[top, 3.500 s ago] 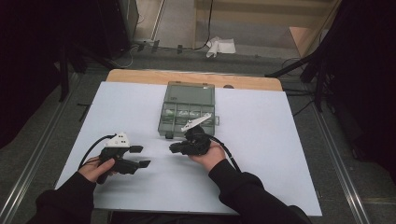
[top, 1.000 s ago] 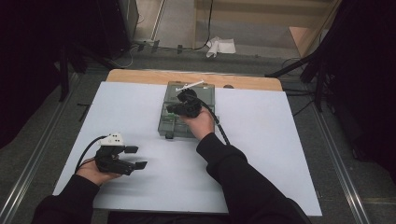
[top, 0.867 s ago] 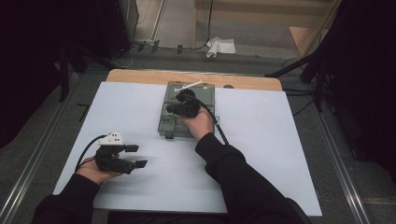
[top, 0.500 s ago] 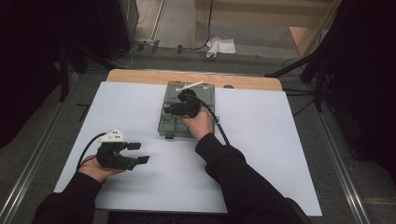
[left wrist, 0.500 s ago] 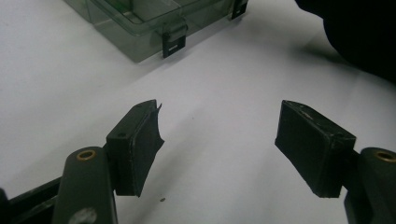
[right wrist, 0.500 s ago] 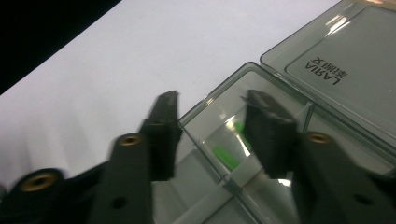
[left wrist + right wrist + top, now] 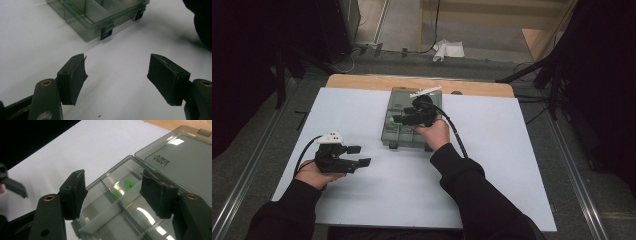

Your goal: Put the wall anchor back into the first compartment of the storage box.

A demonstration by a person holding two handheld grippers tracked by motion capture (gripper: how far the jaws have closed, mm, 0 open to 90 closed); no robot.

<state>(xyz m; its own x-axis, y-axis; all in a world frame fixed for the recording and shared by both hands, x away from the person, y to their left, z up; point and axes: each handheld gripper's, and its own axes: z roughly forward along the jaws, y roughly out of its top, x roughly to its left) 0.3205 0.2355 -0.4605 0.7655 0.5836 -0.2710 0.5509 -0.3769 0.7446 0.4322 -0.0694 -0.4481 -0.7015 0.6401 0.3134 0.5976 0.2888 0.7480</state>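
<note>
Since the picture from a few seconds before, the right gripper (image 7: 404, 119) had travelled from the bare sheet up over the compartment box (image 7: 398, 131), while the left gripper (image 7: 358, 155) had stayed low on the left of the white table cover (image 7: 492, 150). A second earlier the right gripper was already over the box; its jaws had just been opening, and they stood wide with nothing pressed between them. In the right gripper view they framed a divided compartment holding small green pieces (image 7: 124, 187), with the box's lid (image 7: 182, 157) lying open flat behind it. The left gripper's jaws were also wide and empty above plain white surface, well apart from the box, whose near corner and black latches (image 7: 106, 33) showed ahead of them. The right forearm's dark sleeve (image 7: 472, 190) crossed the sheet diagonally below the box. Beyond the cover ran the wooden table edge (image 7: 362, 81), and a crumpled white cloth (image 7: 451, 49) lay on the floor farther back.
</note>
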